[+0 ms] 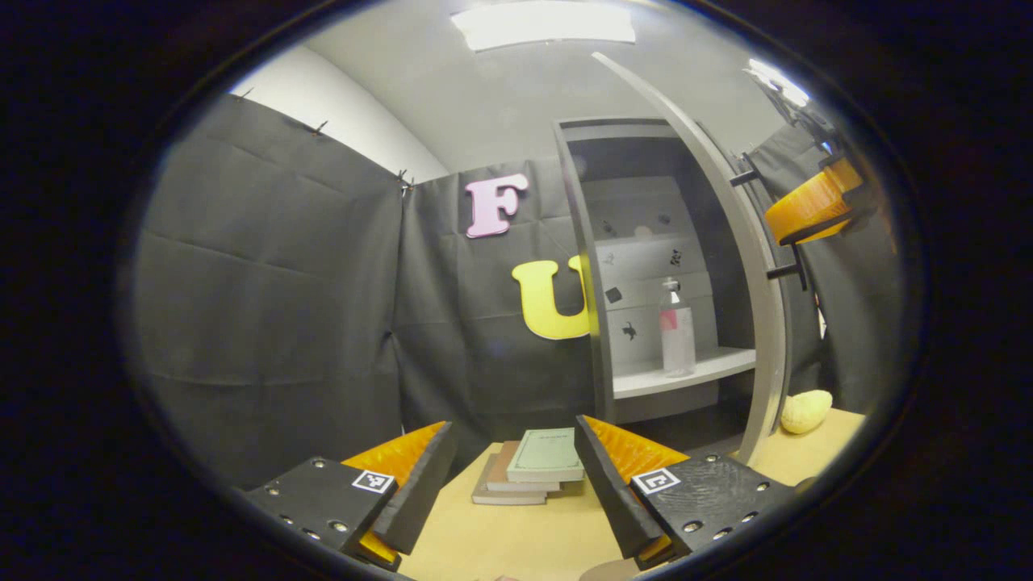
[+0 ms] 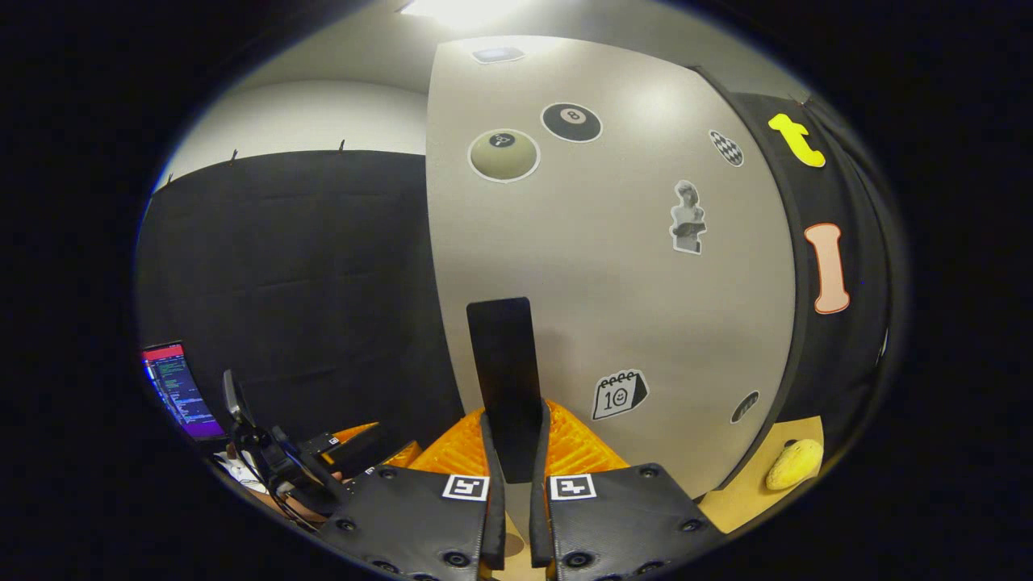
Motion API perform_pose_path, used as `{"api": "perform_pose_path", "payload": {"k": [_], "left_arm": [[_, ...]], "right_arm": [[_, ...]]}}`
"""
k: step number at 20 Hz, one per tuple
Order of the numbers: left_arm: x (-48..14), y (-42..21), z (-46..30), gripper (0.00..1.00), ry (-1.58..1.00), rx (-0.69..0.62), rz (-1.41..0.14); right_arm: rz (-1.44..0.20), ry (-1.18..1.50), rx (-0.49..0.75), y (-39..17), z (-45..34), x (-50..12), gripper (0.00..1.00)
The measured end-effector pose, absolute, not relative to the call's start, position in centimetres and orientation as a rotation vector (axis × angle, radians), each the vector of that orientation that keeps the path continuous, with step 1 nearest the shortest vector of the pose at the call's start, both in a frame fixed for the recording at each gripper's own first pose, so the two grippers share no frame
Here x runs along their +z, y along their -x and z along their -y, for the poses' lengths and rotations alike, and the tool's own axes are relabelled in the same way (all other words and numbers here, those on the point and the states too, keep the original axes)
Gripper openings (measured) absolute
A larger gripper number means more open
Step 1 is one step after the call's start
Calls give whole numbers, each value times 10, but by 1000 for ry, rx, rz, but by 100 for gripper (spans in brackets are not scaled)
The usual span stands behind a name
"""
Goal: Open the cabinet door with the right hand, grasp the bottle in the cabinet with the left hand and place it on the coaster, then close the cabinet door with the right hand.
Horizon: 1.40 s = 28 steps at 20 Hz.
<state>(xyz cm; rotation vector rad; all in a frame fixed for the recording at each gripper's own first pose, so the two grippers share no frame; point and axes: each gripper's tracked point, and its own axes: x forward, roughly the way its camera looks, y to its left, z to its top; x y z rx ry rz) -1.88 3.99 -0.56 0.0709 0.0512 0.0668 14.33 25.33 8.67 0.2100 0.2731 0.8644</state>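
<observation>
The right gripper (image 2: pixel 515 452) is clenched on the door handle (image 2: pixel 504 379) at the lower centre of its view. The left gripper (image 1: pixel 511 476) is released, low in its view. The bottle (image 1: pixel 676 331) stands on the cabinet shelf (image 1: pixel 686 373), right of centre, with the door (image 1: pixel 726 242) open.

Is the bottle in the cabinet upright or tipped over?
Upright: the bottle stands on the cabinet shelf, cap on top, behind the open door.

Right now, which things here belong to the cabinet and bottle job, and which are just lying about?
Job: cabinet door, open; door handle, clamped by right gripper; bottle on cabinet shelf; left gripper, open.
Lying about: stacked books; yellow lump; monitor.
</observation>
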Motion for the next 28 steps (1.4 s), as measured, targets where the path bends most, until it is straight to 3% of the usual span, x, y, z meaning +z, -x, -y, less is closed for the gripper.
{"api": "perform_pose_path", "payload": {"k": [7,15,19,28], "left_arm": [[1,21,24,89,-68,-1,-45],[0,17,88,89,-64,-71,-43],[0,18,117,89,-64,-101,-40],[6,23,166,89,-63,-130,-29]], "right_arm": [[-269,-224,914,-148,-244,85,10],[-258,-202,911,-152,-233,85,13],[-257,-212,885,-155,-228,84,16],[-223,-247,746,-166,-203,84,12]]}}
